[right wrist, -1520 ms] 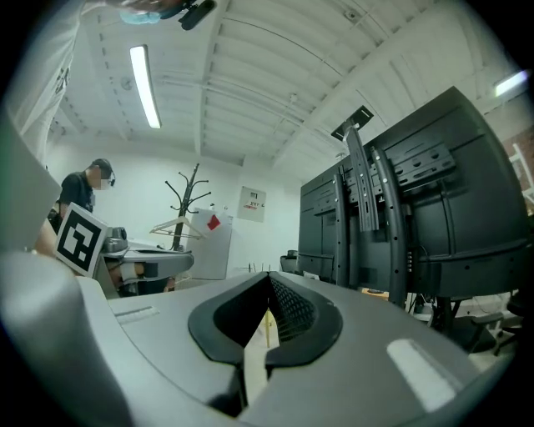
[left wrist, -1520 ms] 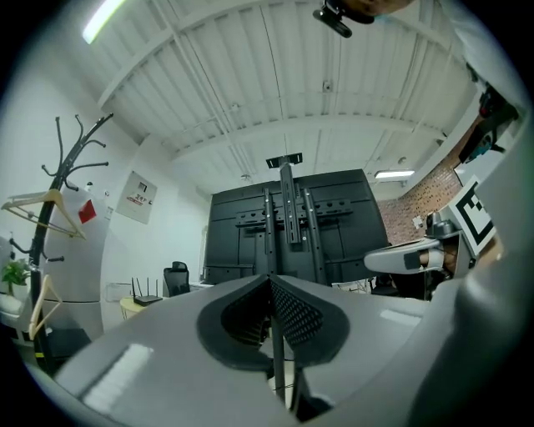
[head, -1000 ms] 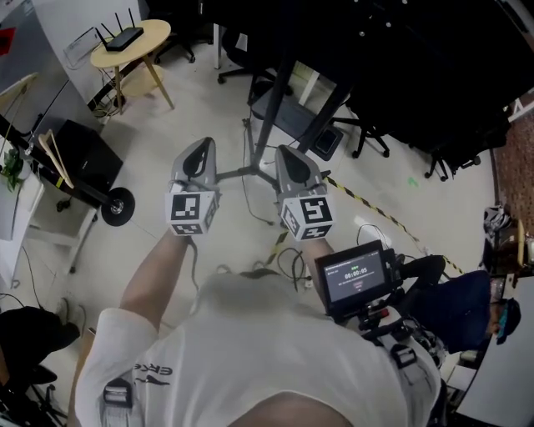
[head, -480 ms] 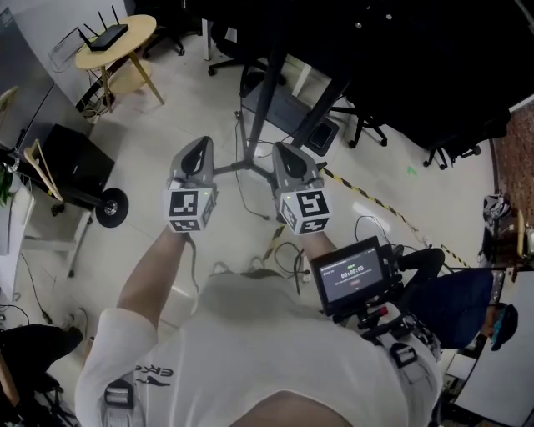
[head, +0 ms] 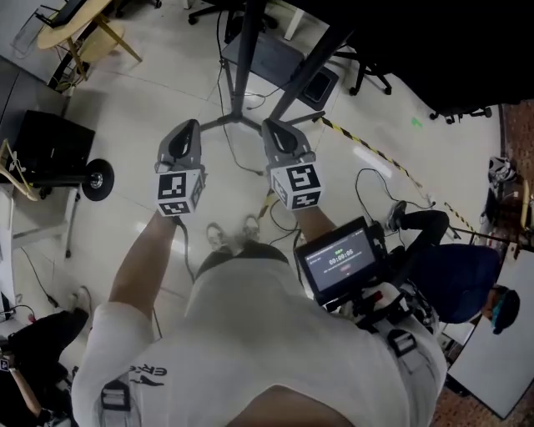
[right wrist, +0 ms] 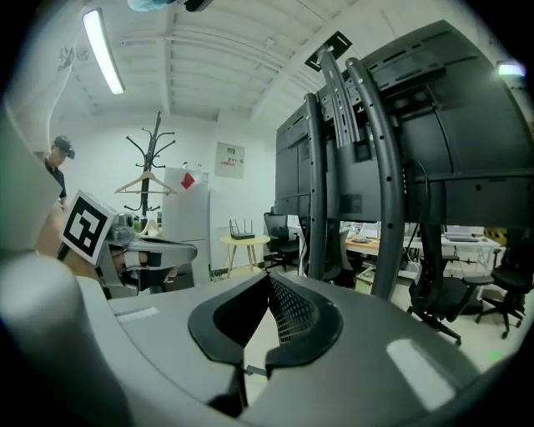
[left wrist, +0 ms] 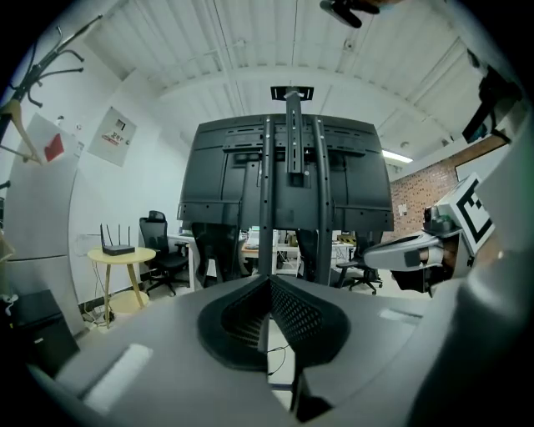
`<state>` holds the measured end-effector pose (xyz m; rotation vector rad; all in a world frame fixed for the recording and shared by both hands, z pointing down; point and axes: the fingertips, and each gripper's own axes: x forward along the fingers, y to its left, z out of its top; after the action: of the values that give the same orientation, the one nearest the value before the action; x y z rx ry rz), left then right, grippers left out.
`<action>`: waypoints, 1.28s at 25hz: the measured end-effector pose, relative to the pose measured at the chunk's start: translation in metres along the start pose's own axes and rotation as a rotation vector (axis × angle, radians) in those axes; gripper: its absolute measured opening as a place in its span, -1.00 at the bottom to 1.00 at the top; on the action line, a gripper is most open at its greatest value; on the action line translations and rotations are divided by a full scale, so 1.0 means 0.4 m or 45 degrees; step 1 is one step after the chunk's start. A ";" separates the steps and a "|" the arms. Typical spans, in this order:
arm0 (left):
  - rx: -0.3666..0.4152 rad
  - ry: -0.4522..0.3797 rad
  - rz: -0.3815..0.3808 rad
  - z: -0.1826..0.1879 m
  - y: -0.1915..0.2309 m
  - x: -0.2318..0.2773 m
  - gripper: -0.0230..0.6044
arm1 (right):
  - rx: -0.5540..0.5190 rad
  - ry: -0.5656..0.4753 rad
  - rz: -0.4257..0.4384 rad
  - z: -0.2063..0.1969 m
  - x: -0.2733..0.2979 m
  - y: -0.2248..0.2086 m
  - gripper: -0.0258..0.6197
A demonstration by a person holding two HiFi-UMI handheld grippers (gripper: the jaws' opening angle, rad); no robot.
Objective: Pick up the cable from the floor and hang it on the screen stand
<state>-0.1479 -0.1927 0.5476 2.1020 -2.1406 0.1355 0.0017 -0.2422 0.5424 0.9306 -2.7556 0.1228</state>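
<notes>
Head view: left claw (head: 188, 129) and right claw (head: 274, 127) sit side by side, apart, above the pale tiled floor (head: 150, 83). The black metal screen stand (head: 244, 50) stands just ahead of both tips. Yellow-and-black striped floor tape (head: 367, 152) runs to the right of the right claw. A thin black cable loop (head: 359, 183) lies on its near side. Left gripper view: a black router (left wrist: 118, 248) sits on a round wooden tabletop (left wrist: 142, 253), left of the stand.

Top of screen stand (head: 244, 52) beyond head view's upper edge; round table (head: 79, 21) half cropped.

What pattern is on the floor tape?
The tape has yellow and black stripes, clearest in the head view.
</notes>
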 end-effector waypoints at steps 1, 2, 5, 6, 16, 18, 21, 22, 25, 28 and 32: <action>-0.003 0.015 -0.005 -0.014 -0.004 0.005 -0.92 | 0.005 0.020 -0.002 -0.018 0.001 -0.005 -0.88; -0.005 0.027 -0.009 -0.025 -0.007 0.013 -0.92 | 0.008 0.035 -0.004 -0.031 0.005 -0.011 -0.87; -0.003 0.051 -0.014 -0.056 -0.010 0.041 -0.92 | 0.011 0.058 0.000 -0.069 0.024 -0.028 -0.87; -0.006 0.065 -0.016 -0.073 -0.015 0.048 -0.92 | 0.014 0.065 0.002 -0.086 0.027 -0.034 -0.88; 0.001 0.143 -0.049 -0.318 -0.034 0.125 -0.92 | 0.066 0.175 0.010 -0.369 0.083 -0.072 -0.87; -0.007 0.179 -0.060 -0.421 -0.011 0.158 -0.92 | 0.079 0.213 0.007 -0.466 0.128 -0.074 -0.88; 0.005 0.210 -0.075 -0.553 0.009 0.193 -0.92 | 0.091 0.246 0.000 -0.599 0.171 -0.076 -0.87; 0.024 0.212 -0.079 -0.579 0.003 0.193 -0.92 | 0.094 0.249 0.001 -0.632 0.167 -0.076 -0.87; 0.061 0.227 -0.084 -0.653 -0.027 0.186 -0.92 | 0.106 0.249 0.001 -0.721 0.135 -0.086 -0.87; 0.069 0.254 -0.088 -0.797 -0.007 0.225 -0.92 | 0.122 0.270 -0.032 -0.866 0.165 -0.109 -0.87; 0.052 0.291 -0.102 -1.036 0.047 0.296 -0.92 | 0.140 0.310 -0.081 -1.104 0.242 -0.129 -0.88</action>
<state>-0.1536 -0.2427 0.9762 2.0764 -1.9360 0.3929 0.0420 -0.2729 0.9946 0.9598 -2.5138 0.3560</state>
